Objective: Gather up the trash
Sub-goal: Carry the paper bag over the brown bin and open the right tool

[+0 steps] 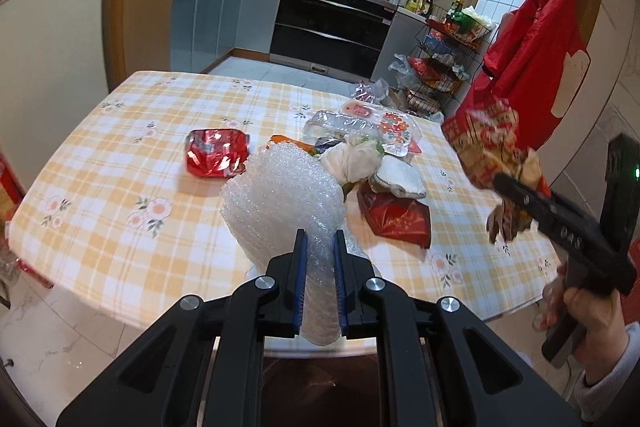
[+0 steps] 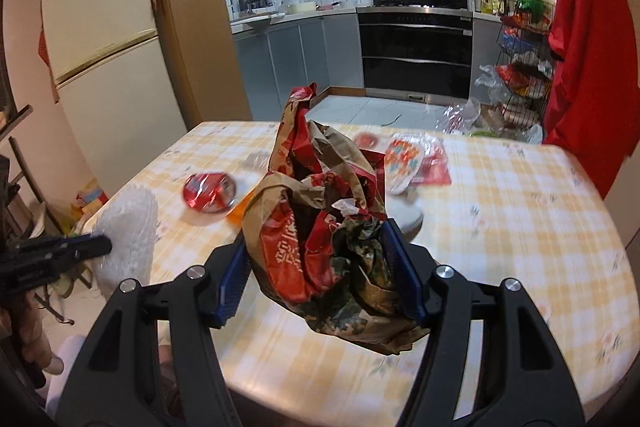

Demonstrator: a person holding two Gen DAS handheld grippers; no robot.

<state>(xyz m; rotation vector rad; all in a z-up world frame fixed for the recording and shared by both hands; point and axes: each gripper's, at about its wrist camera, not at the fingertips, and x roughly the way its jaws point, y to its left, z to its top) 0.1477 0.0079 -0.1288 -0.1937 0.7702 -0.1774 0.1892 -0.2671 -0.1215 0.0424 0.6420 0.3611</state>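
My left hand-held gripper [image 1: 320, 251] pinches clear bubble wrap [image 1: 280, 195] at lower centre; my right hand-held gripper [image 2: 316, 267] clamps a crumpled red-brown paper bag [image 2: 316, 211] above the table [image 2: 520, 211].

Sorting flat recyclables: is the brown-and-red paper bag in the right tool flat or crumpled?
Crumpled: the paper bag bunches in creased folds between the right tool's pads.

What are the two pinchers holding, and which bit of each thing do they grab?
The left hand-held gripper pinches the bubble wrap by its squeezed lower end. The right hand-held gripper clamps the crumpled red and brown paper bag around its bunched lower part.
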